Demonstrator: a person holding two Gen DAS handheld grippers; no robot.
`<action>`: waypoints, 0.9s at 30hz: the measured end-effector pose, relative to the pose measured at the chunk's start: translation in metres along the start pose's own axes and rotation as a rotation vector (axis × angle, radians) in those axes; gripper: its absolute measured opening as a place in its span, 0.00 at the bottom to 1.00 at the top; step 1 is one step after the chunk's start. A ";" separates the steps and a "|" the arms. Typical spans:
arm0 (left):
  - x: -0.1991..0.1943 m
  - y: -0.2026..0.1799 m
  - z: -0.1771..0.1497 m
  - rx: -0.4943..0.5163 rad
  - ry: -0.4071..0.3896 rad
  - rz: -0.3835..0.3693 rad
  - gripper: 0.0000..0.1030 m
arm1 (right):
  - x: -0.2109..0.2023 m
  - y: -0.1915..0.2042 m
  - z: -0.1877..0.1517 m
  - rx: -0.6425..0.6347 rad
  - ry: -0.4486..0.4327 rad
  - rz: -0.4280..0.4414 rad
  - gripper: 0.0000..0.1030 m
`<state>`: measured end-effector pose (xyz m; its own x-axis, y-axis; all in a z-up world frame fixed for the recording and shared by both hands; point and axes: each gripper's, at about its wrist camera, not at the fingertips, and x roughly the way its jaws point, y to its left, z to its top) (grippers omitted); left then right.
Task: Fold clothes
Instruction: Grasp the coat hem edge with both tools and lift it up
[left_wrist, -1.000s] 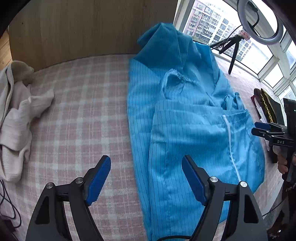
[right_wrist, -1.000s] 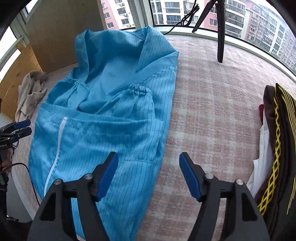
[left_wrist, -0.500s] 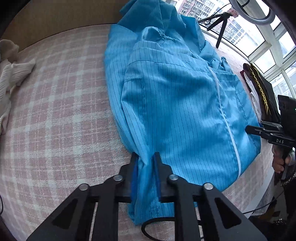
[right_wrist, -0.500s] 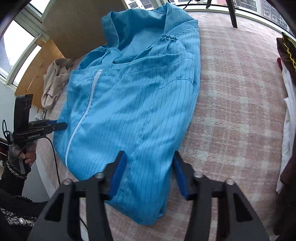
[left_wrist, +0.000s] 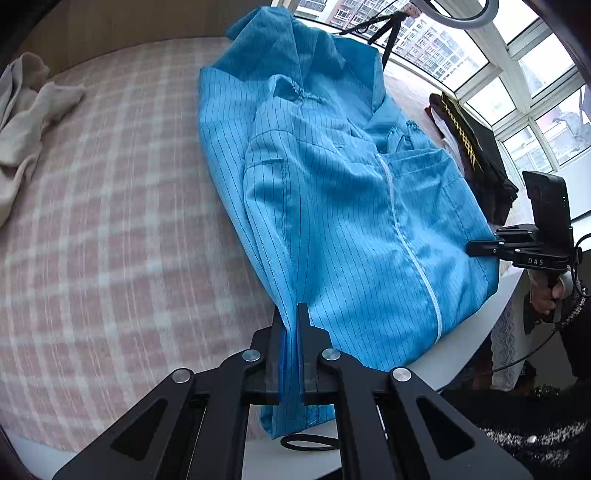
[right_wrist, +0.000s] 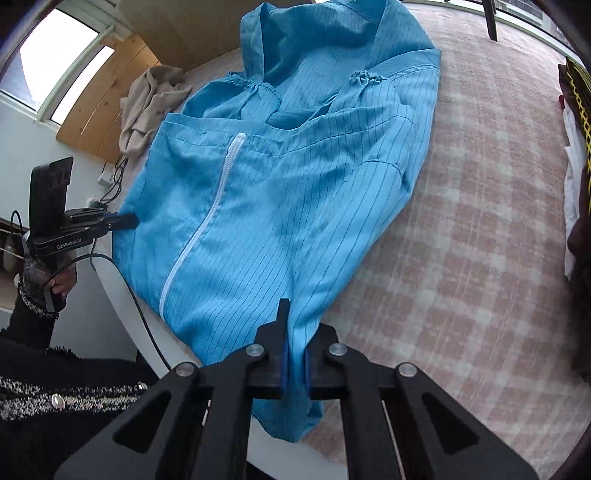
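Jaws pinching coat (left_wrist: 332, 206) on plaid bedspread (left_wrist: 110, 229)

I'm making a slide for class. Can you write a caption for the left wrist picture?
Left tool shut on the hem of a blue pinstriped zip-front coat spread over a pink checked bedcover.

Daylight pours through big windows (left_wrist: 532, 92) with apartment blocks (left_wrist: 424, 33) outside; a pink checked cover (left_wrist: 110, 221) spreads over the bed; wooden panelling (right_wrist: 96, 107) lines the wall; a tripod (left_wrist: 388, 37) stands by the glass.
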<state>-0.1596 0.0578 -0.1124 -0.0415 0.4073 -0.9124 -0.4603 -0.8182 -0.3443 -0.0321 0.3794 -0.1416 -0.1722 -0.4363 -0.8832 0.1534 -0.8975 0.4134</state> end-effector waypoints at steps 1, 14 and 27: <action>0.003 0.002 -0.010 -0.013 0.026 -0.001 0.07 | 0.003 0.004 -0.010 -0.004 0.019 -0.007 0.05; -0.100 0.040 0.099 0.141 -0.211 0.101 0.35 | -0.107 0.013 0.060 -0.064 -0.210 -0.165 0.35; 0.007 0.051 0.310 -0.054 -0.113 -0.143 0.50 | -0.034 -0.031 0.304 -0.059 -0.242 -0.123 0.54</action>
<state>-0.4580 0.1447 -0.0676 -0.0801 0.5617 -0.8235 -0.4202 -0.7681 -0.4831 -0.3273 0.4019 -0.0573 -0.4195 -0.3330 -0.8445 0.1718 -0.9426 0.2863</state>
